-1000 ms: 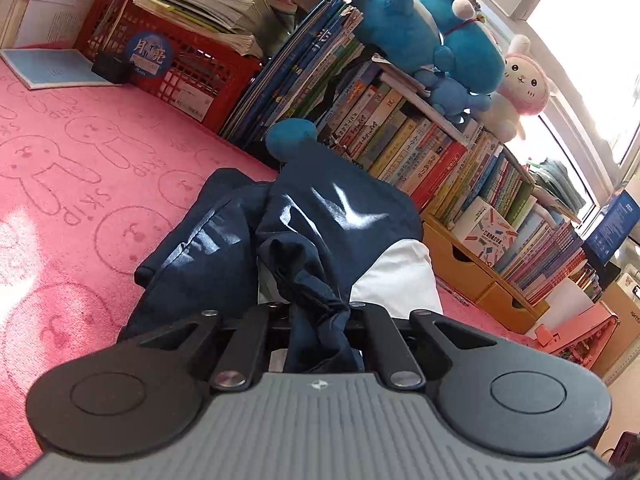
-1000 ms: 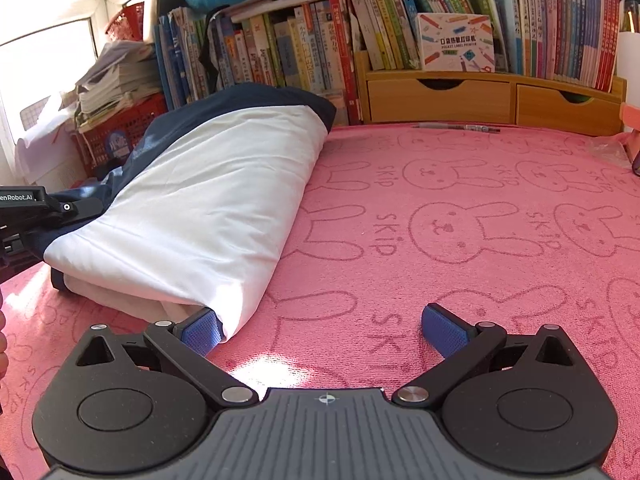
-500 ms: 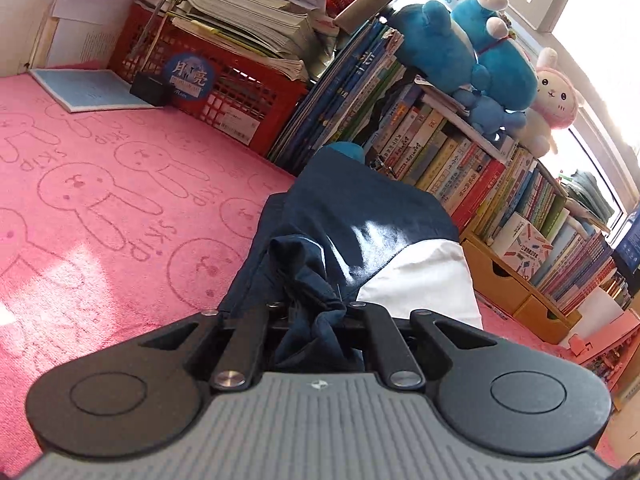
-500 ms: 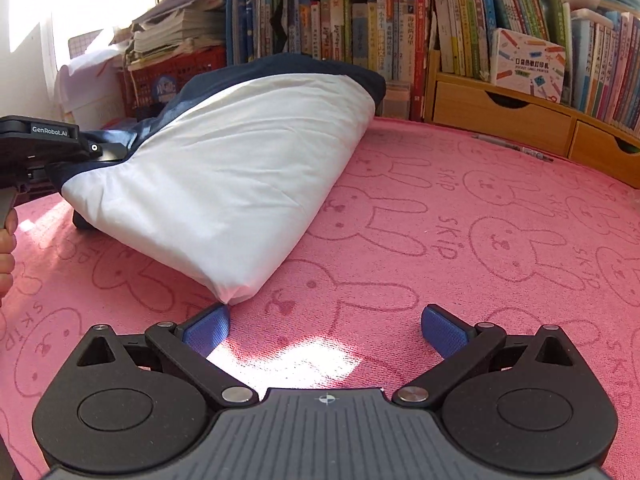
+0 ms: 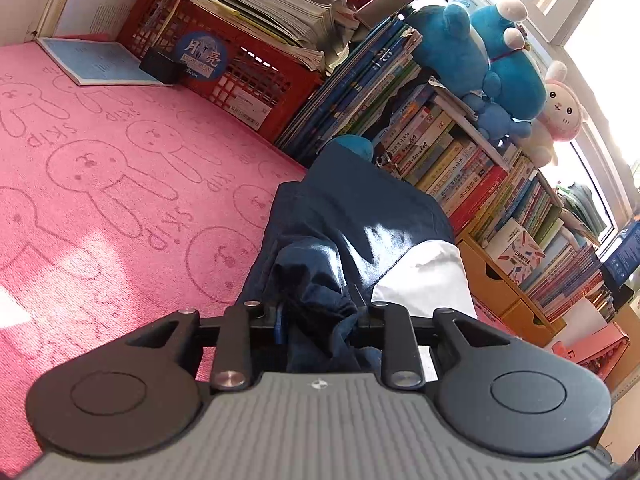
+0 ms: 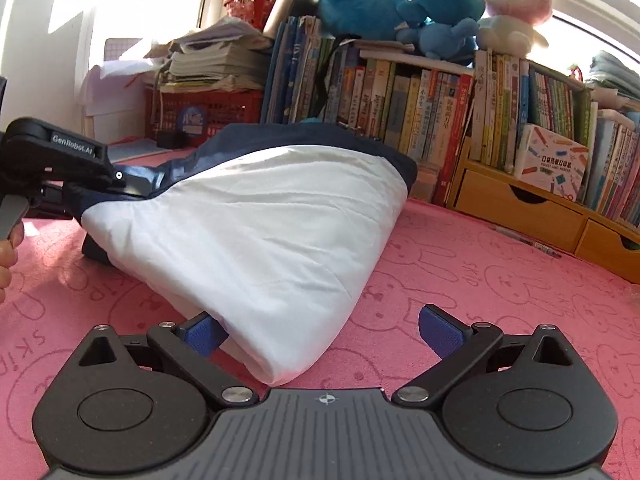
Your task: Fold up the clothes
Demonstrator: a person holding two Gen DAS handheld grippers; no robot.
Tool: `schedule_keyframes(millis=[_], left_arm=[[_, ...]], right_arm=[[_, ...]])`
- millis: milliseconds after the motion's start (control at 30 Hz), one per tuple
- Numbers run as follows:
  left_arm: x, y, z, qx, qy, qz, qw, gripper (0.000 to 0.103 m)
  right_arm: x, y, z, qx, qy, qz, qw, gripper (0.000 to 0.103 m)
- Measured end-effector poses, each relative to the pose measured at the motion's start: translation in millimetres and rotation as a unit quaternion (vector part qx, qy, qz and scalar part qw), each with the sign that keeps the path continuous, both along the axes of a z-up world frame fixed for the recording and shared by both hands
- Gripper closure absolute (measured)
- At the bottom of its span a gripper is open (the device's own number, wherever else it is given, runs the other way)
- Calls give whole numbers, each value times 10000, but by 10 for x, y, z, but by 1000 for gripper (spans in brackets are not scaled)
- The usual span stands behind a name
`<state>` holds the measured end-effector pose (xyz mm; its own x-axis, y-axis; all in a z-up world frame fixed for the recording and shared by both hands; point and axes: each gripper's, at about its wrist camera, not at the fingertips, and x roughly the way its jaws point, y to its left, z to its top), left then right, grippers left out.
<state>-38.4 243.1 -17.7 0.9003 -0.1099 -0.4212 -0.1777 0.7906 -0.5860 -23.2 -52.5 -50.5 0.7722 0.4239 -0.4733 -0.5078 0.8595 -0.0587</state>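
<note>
Left wrist view: a bunched fold of the navy-and-white garment (image 5: 360, 216) is seen between the jaws of the left gripper (image 5: 320, 316), which are opening; a gap shows beside the blue pad on one side, so the cloth seems to be slackening out of the grip, not pinched. The garment is laid on the pink rabbit-print mat (image 5: 120, 184), its far navy end close to the row of books (image 5: 452, 160), and is already doubled into a thick bundle.

In the right wrist view, the right gripper (image 6: 320, 330) is held low over the mat at the bundle's near white corner (image 6: 280, 364), the end farthest from the books. Its jaws are spread wide and are closing; the corner is between them, one pad tucked under the white edge, and nothing is clamped yet.

The fabric is judged light, soft and limp, with a slight sheen on the navy part that suggests it may slide. Such cloth will sag and unfold if lifted by one layer. A hold is best taken at the folded corner or edge, with all layers gathered between the pads.
</note>
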Motion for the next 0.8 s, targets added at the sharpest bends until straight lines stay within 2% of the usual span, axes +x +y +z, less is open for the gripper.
schedule_keyframes(millis=[67,100,133,200,233,300,400,467,533,633,667,700,733,800], left_arm=[[15,-48,-44,40,45,-129,9999,73],[25,-116,-54,150,84,-182,9997,73],[33,-187,-61,249,108,-251,9993,73],[29,-349,-50,337,87,-491,9982,73],[26,-430,-41,373,78,-594,9975,73],[19,-552,-25,412,63,-756,9963,73],[-23,-597,22,371,-15,-726,9967,75],[-81,-486,65,142,-87,-505,9986,75],[-196,-323,124,-219,-147,-213,9994,77],[-394,-306,231,-324,-320,-469,9979,75],[-439,-347,246,-483,-338,-749,9954,72],[-471,-396,246,-653,-329,-1000,9923,65],[-465,-464,206,-853,-248,-1171,9891,50],[-448,-607,121,-1209,-80,-1486,9814,30]], right_arm=[[131,-121,32,148,164,-182,9996,25],[169,-139,58,56,90,-299,9995,43],[197,-153,84,-46,-2,-404,9992,65],[144,-162,158,-481,-523,-636,9954,78],[112,-175,191,-735,-811,-724,9914,79],[83,-259,246,-1004,-1065,-766,9863,79],[98,-468,259,-887,-748,-547,9917,76],[50,-576,188,-694,-544,-365,9954,62],[1,-635,126,-636,-471,-269,9965,45],[-88,-610,62,-762,-557,-90,9955,24],[-111,-575,43,-824,-603,-24,9948,23],[-126,-534,27,-892,-626,33,9940,22],[-137,-496,11,-957,-647,76,9933,19],[-125,-434,-29,-1068,-675,68,9920,16]])
